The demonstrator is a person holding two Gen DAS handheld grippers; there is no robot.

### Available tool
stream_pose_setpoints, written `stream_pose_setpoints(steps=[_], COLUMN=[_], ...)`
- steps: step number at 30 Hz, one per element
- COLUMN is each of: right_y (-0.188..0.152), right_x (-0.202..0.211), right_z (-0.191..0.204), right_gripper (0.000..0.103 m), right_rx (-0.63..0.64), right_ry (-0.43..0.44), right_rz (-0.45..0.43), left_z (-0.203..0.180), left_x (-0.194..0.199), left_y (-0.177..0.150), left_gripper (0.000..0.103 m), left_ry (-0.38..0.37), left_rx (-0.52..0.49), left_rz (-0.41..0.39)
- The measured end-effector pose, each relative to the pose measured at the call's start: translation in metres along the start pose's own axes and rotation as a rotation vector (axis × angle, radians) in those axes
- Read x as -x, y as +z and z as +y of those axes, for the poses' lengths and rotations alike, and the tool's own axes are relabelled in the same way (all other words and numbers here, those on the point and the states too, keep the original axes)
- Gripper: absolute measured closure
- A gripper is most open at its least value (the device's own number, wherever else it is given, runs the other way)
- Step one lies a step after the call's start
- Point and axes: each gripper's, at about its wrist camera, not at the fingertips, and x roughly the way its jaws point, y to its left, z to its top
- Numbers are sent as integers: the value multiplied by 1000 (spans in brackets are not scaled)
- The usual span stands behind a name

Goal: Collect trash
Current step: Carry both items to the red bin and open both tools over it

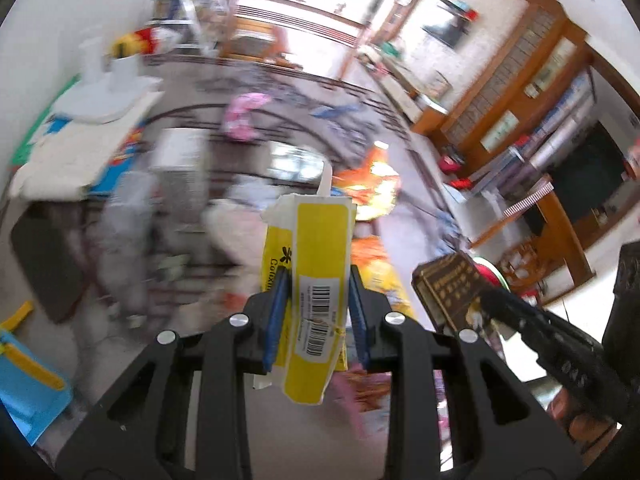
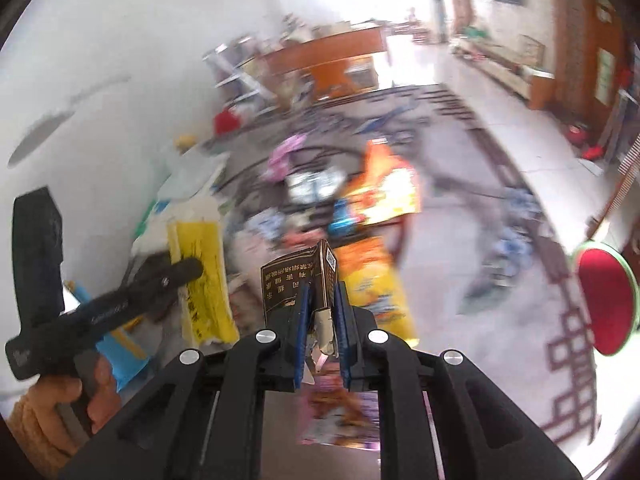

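Left hand-held gripper is clamped on a yellow carton, centre frame, lifted clear of the littered floor. Right hand-held gripper pinches a dark cigarette box the same way, both carried aloft, likely heading for a bin that isn't in sight.
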Motion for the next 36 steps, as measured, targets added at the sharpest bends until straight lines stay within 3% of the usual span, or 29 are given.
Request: stream_pose_setpoints(steps=[6, 13, 19, 27, 29, 30, 32, 33, 34, 35, 36], right_y=[-8, -13, -24, -25, -23, -23, -20, -20, -19, -18, -17], right_x=[25, 57, 81, 95, 96, 96, 92, 90, 88, 87, 88], right_z=[-80, -203, -306, -387, -396, -400, -409, -414, -419, -420, -420], right_gripper=[92, 91, 91, 88, 88, 87, 85, 80, 66, 59, 58], right_rx=[-140, -274, -360, -408, -407, -406, -405, -406, -412, -417, -420], right_ry=[-86, -179, -262, -325, -332, -335, -337, -338, -336, -337, -337], right_rz=[-28, -43, -40, -52, -60, -65, -67, -63, -59, -64, -76], left_z=[-75, -174, -261, -355, -368, -370, -378, -379, -379, -377, -375], left_x=[-35, -81, -143, -207, -213, -212, -210, -208, -205, -200, -196], left_y=[-3, -12, -25, -40, -40, -40, -37, -35, -33, -31, -30], left_gripper=[75, 75, 75, 72, 62, 51, 38, 33, 32, 31, 31], left_ry=[-81, -158, -242, -262, -265, -266, -251, -243, -240, -238, -232], left_rx=[-108, -189, -233, -333, -346, -350, -352, -348, -342, -331, -322], left_rz=[58, 113, 198, 261, 261, 255, 221, 210, 203, 195, 185])
